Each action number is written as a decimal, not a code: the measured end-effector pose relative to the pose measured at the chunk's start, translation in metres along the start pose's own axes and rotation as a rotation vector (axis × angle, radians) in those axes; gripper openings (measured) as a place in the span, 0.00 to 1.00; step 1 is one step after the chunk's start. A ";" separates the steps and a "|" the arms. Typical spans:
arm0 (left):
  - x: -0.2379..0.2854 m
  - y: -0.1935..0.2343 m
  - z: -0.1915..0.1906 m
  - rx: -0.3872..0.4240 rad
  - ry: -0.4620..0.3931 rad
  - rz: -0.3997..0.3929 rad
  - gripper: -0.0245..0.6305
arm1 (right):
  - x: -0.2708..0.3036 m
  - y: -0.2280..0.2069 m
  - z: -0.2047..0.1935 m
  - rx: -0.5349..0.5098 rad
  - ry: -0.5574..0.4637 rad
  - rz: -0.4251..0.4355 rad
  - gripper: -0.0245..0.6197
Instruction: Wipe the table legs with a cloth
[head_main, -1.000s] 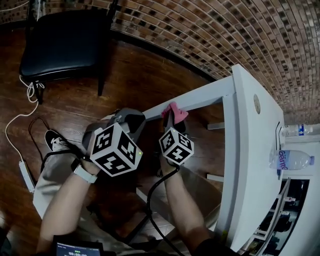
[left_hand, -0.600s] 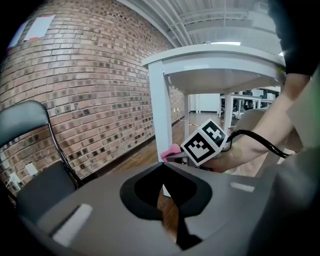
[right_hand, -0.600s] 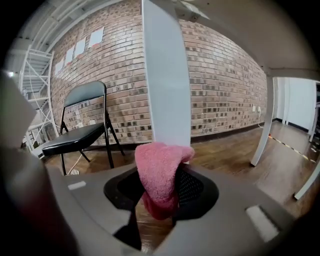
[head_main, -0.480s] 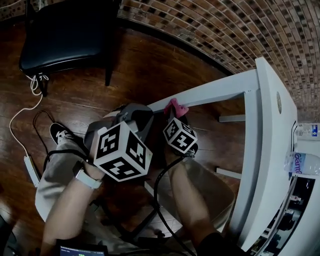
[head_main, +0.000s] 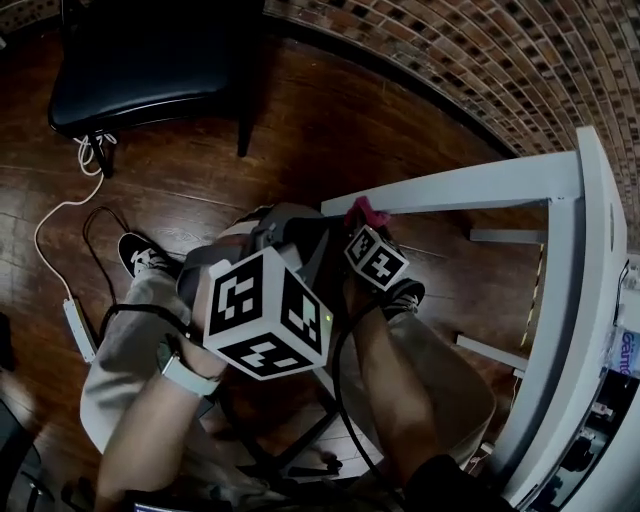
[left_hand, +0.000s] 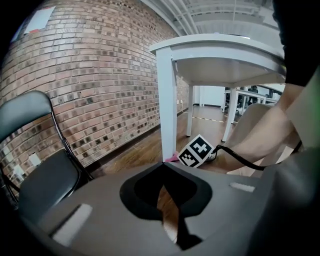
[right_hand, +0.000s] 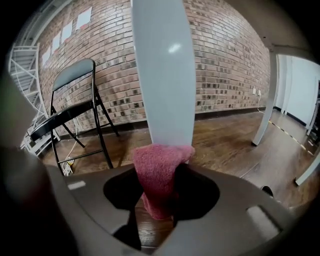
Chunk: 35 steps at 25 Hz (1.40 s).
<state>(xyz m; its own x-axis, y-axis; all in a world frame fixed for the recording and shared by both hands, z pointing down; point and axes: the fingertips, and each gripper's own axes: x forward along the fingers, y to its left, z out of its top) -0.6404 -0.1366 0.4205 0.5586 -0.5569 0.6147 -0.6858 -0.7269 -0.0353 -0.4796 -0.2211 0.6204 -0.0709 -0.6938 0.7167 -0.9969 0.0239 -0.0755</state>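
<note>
Right gripper view shows the right hand-held gripper (right_hand: 156, 192) clamped on the pink cloth (right_hand: 161, 162), whose free end presses against the white table leg (right_hand: 162, 75) near its foot. The left hand-held gripper (left_hand: 163, 167) is closed, empty and clear of the leg. For an effective wipe, keep the cloth flat on the leg with steady pressure, and cover each face.

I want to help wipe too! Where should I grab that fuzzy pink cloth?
Pinch the fuzzy pink cloth by its bunched lower end, coming from the side away from the white table leg, as the right gripper does. It is soft and folds thick there, and that leaves its top end free to press against the leg.
</note>
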 end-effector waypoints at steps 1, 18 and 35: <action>0.000 0.000 -0.003 -0.002 0.011 -0.002 0.04 | 0.005 0.000 -0.006 -0.001 0.013 -0.003 0.27; 0.003 -0.008 -0.026 0.012 0.083 -0.046 0.04 | 0.097 -0.015 -0.098 0.034 0.199 -0.036 0.28; 0.013 -0.017 -0.055 0.009 0.145 -0.097 0.04 | 0.163 -0.021 -0.166 0.153 0.355 -0.002 0.28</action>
<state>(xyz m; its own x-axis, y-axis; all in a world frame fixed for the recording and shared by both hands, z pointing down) -0.6472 -0.1096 0.4727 0.5487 -0.4207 0.7225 -0.6276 -0.7782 0.0234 -0.4764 -0.2149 0.8541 -0.1034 -0.4003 0.9105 -0.9821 -0.1039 -0.1572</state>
